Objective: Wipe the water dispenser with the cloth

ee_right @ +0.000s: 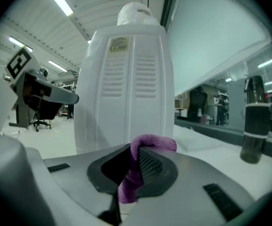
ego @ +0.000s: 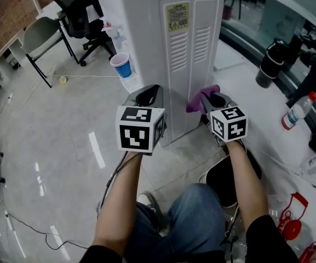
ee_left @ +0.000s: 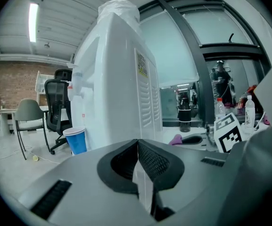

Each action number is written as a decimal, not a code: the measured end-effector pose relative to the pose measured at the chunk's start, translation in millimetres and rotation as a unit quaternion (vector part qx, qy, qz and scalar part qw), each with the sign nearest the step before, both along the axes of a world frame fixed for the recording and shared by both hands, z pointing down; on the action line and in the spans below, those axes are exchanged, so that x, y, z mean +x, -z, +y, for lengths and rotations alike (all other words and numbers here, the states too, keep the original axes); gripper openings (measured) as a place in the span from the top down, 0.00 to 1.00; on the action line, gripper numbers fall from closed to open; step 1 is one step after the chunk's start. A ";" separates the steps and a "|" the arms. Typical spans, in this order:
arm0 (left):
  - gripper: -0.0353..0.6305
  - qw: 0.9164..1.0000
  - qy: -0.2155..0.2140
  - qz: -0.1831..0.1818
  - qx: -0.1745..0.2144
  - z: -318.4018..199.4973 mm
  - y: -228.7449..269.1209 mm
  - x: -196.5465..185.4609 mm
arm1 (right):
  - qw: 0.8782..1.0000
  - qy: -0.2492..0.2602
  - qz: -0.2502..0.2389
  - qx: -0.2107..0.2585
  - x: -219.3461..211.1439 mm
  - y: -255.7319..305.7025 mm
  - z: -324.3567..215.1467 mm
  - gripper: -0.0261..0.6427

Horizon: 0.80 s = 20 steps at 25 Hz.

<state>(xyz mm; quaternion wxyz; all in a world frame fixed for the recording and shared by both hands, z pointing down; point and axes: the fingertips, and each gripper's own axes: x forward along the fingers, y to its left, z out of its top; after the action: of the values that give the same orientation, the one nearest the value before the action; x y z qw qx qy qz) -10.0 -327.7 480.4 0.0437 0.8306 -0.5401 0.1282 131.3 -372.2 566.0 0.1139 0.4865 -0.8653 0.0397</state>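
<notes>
The white water dispenser stands on the floor with its vented back panel toward me; it also fills the left gripper view and the right gripper view. A purple cloth is pinched in my right gripper, which is shut on it a short way from the panel's lower part. In the head view the cloth pokes out ahead of the right gripper. My left gripper is shut and empty, held at the dispenser's lower left corner, and its jaws meet.
A blue cup sits at the dispenser's front tap side. Office chairs stand at the far left. A black flask and a water bottle are on the right. A black bin and red bottle sit by my legs.
</notes>
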 end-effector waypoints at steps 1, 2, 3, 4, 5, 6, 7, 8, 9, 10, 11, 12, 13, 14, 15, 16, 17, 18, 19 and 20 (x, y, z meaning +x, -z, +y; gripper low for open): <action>0.91 1.000 0.001 0.001 0.000 -0.2 1.8 -1.0 | 1.000 0.004 -0.002 0.013 -1.0 16.5 3.3 0.91; 0.91 1.000 0.001 0.001 0.001 0.1 3.8 -1.5 | 1.000 0.009 -0.003 0.027 -2.3 33.5 6.6 0.91; 0.91 1.000 0.000 -0.001 0.002 0.7 5.9 -1.5 | 0.999 0.014 -0.003 0.041 -3.8 50.9 10.1 0.91; 0.91 1.000 -0.001 -0.005 0.002 1.3 7.9 -1.3 | 0.998 0.020 -0.002 0.056 -5.6 68.9 13.5 0.91; 0.91 1.000 -0.002 -0.010 0.002 1.8 9.6 -1.4 | 0.997 0.025 0.000 0.072 -7.8 87.2 16.7 0.91; 0.91 1.000 -0.002 -0.012 0.002 1.9 11.1 -2.0 | 0.996 0.031 0.002 0.088 -10.1 105.2 19.4 0.91; 0.91 1.000 -0.002 -0.012 0.001 1.6 12.3 -2.9 | 0.994 0.035 0.003 0.102 -12.2 122.8 21.6 0.91; 0.91 1.000 -0.001 -0.009 0.000 1.0 13.1 -3.8 | 0.992 0.040 0.003 0.116 -14.1 139.8 23.3 0.91; 0.91 1.000 0.000 -0.007 -0.001 0.7 13.5 -5.0 | 0.991 0.044 0.001 0.128 -16.0 156.0 24.7 0.91; 0.91 1.000 0.002 -0.005 -0.002 0.8 13.6 -6.0 | 0.989 0.048 -0.001 0.138 -18.0 171.0 26.2 0.91; 0.91 1.000 0.002 -0.003 -0.003 1.1 13.6 -6.9 | 0.988 0.052 -0.001 0.148 -20.2 184.9 27.6 0.91; 0.91 1.000 0.001 -0.002 -0.003 1.3 14.0 -7.2 | 0.986 0.056 0.000 0.157 -22.5 198.0 28.9 0.91; 0.91 1.000 0.000 -0.002 -0.001 1.1 15.0 -7.3 | 0.984 0.060 0.003 0.166 -25.0 210.7 30.0 0.91; 0.91 1.000 -0.003 -0.001 0.000 0.6 16.4 -7.1 | 0.983 0.063 0.006 0.174 -27.5 223.3 31.0 0.91; 0.91 1.000 -0.006 -0.002 0.001 0.3 17.9 -6.7 | 0.981 0.066 0.009 0.183 -29.9 235.8 31.8 0.91; 0.91 1.000 -0.008 -0.004 0.003 0.6 19.4 -6.4 | 0.979 0.068 0.013 0.192 -32.0 248.2 32.4 0.91; 0.91 1.000 -0.010 -0.006 0.004 1.5 20.8 -6.3 | 0.977 0.070 0.018 0.201 -33.8 260.3 32.7 0.91; 0.91 1.000 -0.010 -0.008 0.006 2.9 22.4 -7.0 | 0.975 0.071 0.023 0.210 -35.3 271.8 32.7 0.91; 0.91 1.000 -0.010 -0.009 0.010 4.4 24.4 -8.4 | 0.973 0.072 0.025 0.218 -36.9 282.9 32.4 0.91; 0.91 1.000 -0.010 -0.008 0.014 5.5 27.1 -10.3 | 0.971 0.073 0.027 0.226 -38.8 293.7 31.8 0.91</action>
<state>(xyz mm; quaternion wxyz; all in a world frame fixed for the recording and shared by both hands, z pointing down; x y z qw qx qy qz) -20.3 -322.2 453.3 0.0261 0.8353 -0.5341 0.1279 92.6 -340.4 272.3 0.0272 0.4356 -0.8819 -0.1783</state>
